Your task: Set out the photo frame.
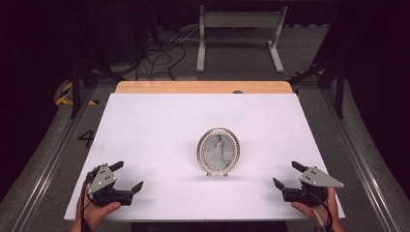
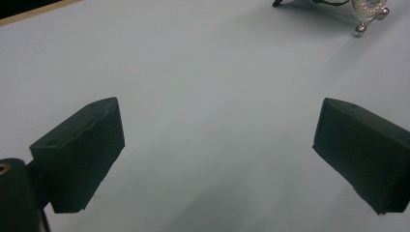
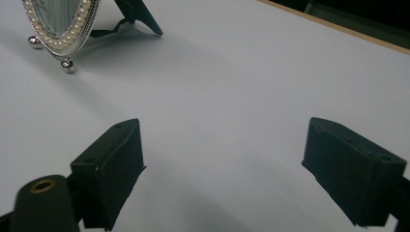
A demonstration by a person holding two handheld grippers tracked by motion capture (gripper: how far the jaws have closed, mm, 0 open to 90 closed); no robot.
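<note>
An oval silver picture frame [image 1: 218, 151] with a pearl-beaded rim stands upright near the middle of the white table [image 1: 159, 125], propped on a black back stand. Its lower edge and ball feet show at the top right of the left gripper view [image 2: 370, 12] and at the top left of the right gripper view [image 3: 60, 24]. My left gripper [image 1: 126, 176] rests open near the front left of the table, well left of the frame, nothing between its jaws [image 2: 217, 154]. My right gripper [image 1: 288, 175] rests open near the front right, also holding nothing [image 3: 222, 169].
A wooden strip [image 1: 203, 87] runs along the table's far edge. Beyond it stand a white metal support frame [image 1: 239, 34] and loose cables [image 1: 159, 55] on the floor. Dark stands flank the table on both sides.
</note>
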